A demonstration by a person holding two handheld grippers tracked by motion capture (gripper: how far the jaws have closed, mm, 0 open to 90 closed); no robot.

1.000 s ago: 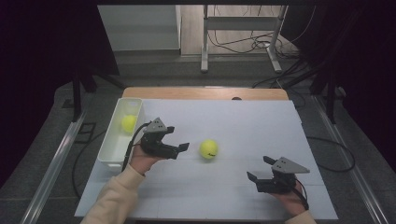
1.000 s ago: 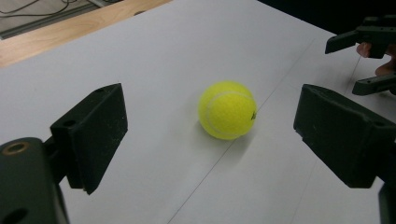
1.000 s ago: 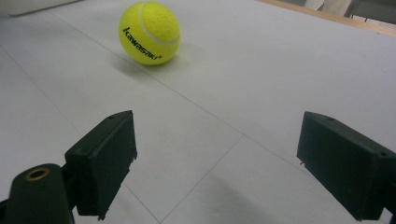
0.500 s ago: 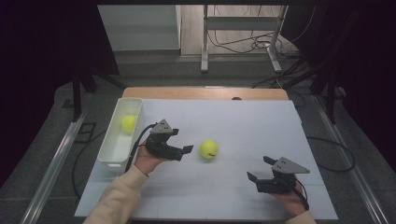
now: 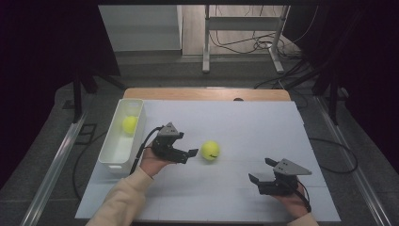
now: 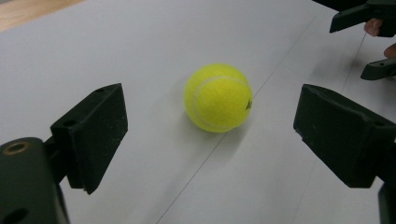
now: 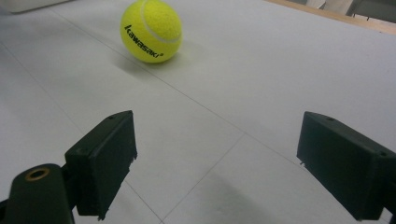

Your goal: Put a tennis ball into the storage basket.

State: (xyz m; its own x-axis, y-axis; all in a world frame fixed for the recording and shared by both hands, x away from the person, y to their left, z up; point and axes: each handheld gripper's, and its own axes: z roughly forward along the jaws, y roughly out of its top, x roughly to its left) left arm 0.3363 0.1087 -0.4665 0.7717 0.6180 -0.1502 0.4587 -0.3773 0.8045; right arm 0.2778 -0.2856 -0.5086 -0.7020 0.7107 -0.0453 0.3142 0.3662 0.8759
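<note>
My right gripper [image 5: 266, 175] wide open, nothing in it, low near the table's [image 5: 244, 117] front edge. My left gripper [image 5: 187, 153] also wide, just short of the tennis ball [image 5: 210, 150] mid-table. Second ball [image 5: 129, 124] sits in the white bin [image 5: 109, 153], far left.

I see 1 yellow tennis ball [image 5: 210, 150] lying on the white table sheet, another ball [image 5: 130, 124] inside the white bin [image 5: 116, 157]
</note>
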